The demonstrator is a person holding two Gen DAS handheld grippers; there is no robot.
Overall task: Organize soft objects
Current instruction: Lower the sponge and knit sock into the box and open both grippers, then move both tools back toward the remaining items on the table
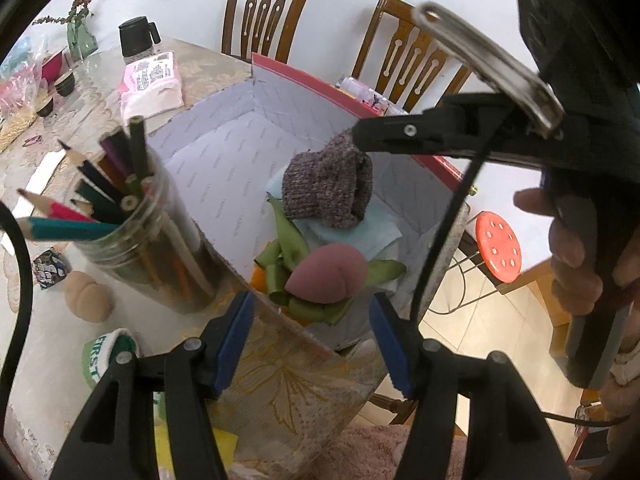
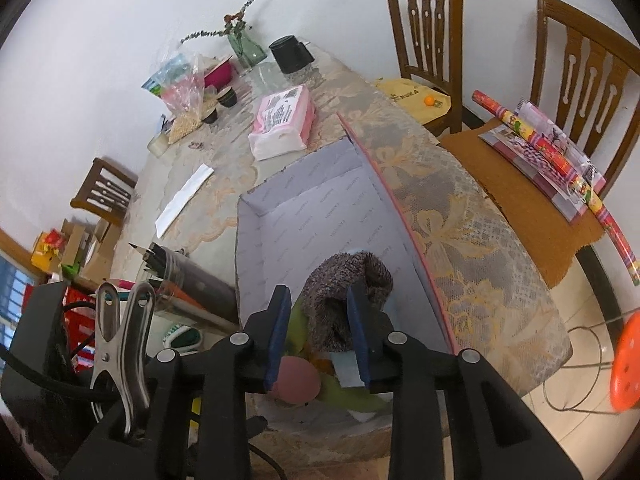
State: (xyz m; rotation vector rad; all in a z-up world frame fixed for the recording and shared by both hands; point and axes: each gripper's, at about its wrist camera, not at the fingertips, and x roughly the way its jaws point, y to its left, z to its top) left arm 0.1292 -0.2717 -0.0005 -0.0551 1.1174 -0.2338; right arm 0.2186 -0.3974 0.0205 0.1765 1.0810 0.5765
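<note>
Right gripper (image 2: 318, 334) clamps the grey-brown knitted sock (image 2: 344, 300) over the open cardboard box (image 1: 224, 152); left gripper (image 1: 312, 344) is spread, holding nothing.

The sock hangs inside the box above a pale blue cloth (image 1: 360, 236), green ribbon (image 1: 286, 236) and mauve teardrop sponge (image 1: 328, 276), long axis running down from the pads. The box sits on a lace-patterned tablecloth (image 2: 460, 216), wooden chairs (image 2: 428, 32) along a white wall.
</note>
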